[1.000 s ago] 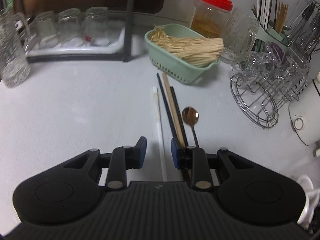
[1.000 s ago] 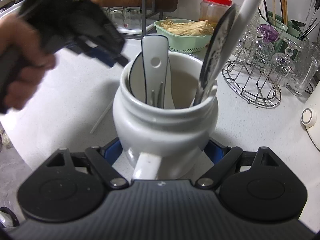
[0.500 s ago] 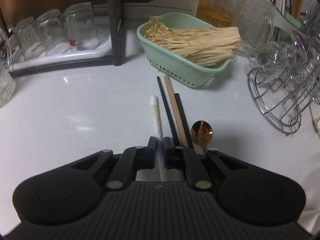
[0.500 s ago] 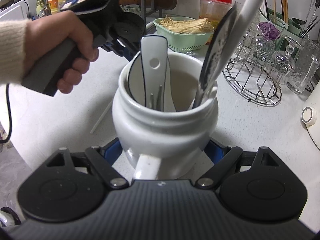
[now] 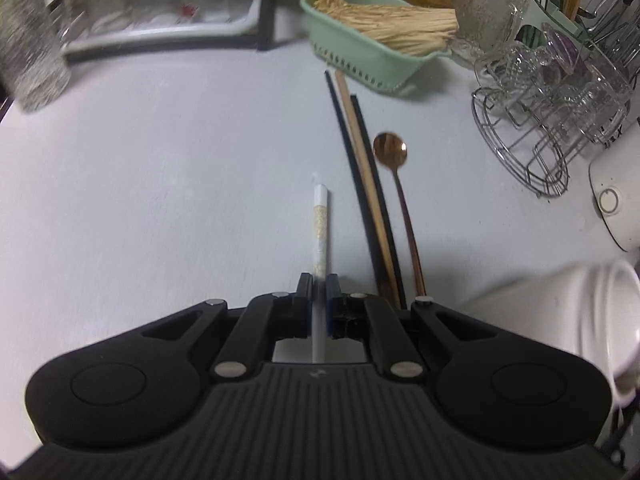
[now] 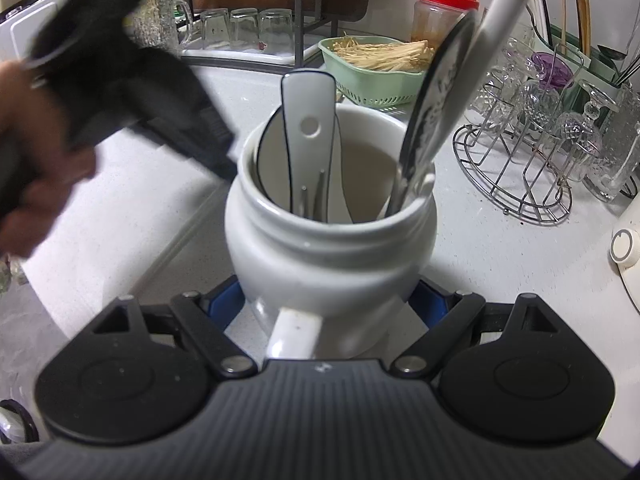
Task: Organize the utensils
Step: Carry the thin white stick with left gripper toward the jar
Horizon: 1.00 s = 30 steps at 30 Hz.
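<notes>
On a pale kitchen surface [image 5: 168,168], the left tongs [image 5: 319,292] are clenched on a white chopstick [image 5: 321,224], whose far end points ahead toward a green basket [image 5: 360,60] of pale sticks; the blue pads press on it from both sides. Just to the right of it lie two black chopsticks [image 5: 352,160] with a wooden chopstick [image 5: 362,160] between them, and beside those a copper-coloured spoon [image 5: 390,148], bowl facing away from the camera. In the right wrist view, the right tongs [image 6: 330,300] grasp the base of a white ceramic jar [image 6: 328,256] standing on the surface, one blue pad on each side of it. A white ladle [image 6: 310,128] and a dark-rimmed flat utensil [image 6: 440,92] with a long white handle lean upright inside the jar. A wire rack [image 6: 516,184] of glassware stands to the right, and a red-lidded jar [image 6: 440,16] sits behind the basket. The person's left hand [image 6: 36,184], blurred, holds its tool at the frame's left.
</notes>
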Each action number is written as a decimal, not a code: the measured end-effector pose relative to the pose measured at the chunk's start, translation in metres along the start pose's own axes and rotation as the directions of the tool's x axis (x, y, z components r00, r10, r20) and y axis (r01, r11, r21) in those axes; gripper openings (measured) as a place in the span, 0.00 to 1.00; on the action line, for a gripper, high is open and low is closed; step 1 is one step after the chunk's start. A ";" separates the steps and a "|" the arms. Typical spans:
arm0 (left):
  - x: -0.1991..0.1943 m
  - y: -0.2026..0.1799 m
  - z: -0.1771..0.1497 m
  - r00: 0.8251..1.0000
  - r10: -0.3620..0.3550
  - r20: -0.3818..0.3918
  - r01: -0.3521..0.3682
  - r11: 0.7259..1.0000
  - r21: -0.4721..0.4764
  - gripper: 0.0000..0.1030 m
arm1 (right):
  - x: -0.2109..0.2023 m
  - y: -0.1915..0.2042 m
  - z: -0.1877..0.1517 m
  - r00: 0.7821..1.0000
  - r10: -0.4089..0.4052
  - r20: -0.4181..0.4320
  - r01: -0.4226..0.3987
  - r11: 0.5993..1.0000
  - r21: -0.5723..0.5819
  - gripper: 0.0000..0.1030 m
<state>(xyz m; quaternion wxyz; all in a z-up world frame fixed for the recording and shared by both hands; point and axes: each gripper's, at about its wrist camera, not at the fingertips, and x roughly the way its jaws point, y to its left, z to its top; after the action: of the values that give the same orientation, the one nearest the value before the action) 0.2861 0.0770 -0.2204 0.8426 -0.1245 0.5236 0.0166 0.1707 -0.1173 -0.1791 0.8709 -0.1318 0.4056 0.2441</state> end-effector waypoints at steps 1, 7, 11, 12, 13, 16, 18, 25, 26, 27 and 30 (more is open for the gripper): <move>-0.005 0.002 -0.007 1.000 -0.003 -0.002 0.003 1.000 -0.015 0.07 | 0.000 0.000 -0.001 1.000 0.000 0.001 0.000 1.000 -0.001 0.87; -0.030 0.007 -0.042 0.999 -0.023 -0.022 0.021 0.996 -0.081 0.07 | -0.001 0.001 -0.002 1.000 0.000 0.004 0.000 1.000 -0.004 0.87; -0.034 0.008 -0.059 0.999 -0.025 -0.035 0.021 0.995 -0.093 0.07 | -0.002 0.001 -0.002 1.000 -0.001 0.006 0.001 1.000 -0.004 0.87; -0.032 0.009 -0.061 0.999 -0.030 -0.045 0.025 0.995 -0.099 0.07 | -0.002 0.001 -0.002 1.000 -0.001 0.007 0.001 1.000 -0.004 0.87; -0.030 0.009 -0.064 0.998 -0.033 -0.051 0.028 0.994 -0.103 0.07 | -0.002 0.001 -0.002 1.000 -0.002 0.008 0.002 1.000 -0.003 0.87; -0.030 0.008 -0.066 0.999 -0.028 -0.040 0.024 0.996 -0.088 0.07 | -0.002 0.002 -0.002 1.000 -0.003 0.008 0.003 1.000 -0.004 0.87; -0.030 0.008 -0.065 0.998 -0.031 -0.048 0.027 0.996 -0.086 0.07 | -0.002 0.002 -0.002 1.000 -0.003 0.008 0.003 1.000 -0.003 0.87; -0.062 0.023 -0.082 0.999 -0.048 -0.025 0.044 0.990 -0.137 0.12 | -0.002 0.002 -0.002 1.000 -0.003 0.013 0.003 1.000 -0.003 0.87; -0.067 0.025 -0.089 0.998 -0.054 -0.035 0.049 0.988 -0.145 0.14 | -0.002 0.002 -0.002 1.000 -0.003 0.014 0.003 1.000 -0.004 0.87; -0.074 0.028 -0.097 0.997 -0.060 -0.048 0.052 0.987 -0.149 0.15 | -0.002 0.002 -0.002 1.000 -0.003 0.015 0.003 1.000 -0.005 0.87; -0.090 0.031 -0.121 0.994 -0.066 -0.084 0.053 0.987 -0.153 0.22 | -0.002 0.002 -0.003 1.000 -0.003 0.017 0.003 1.000 -0.005 0.87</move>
<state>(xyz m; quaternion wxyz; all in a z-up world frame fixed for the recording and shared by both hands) 0.1338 0.0890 -0.1972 0.8069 -0.2041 0.5538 0.0252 0.1668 -0.1178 -0.1789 0.8743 -0.1324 0.3974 0.2451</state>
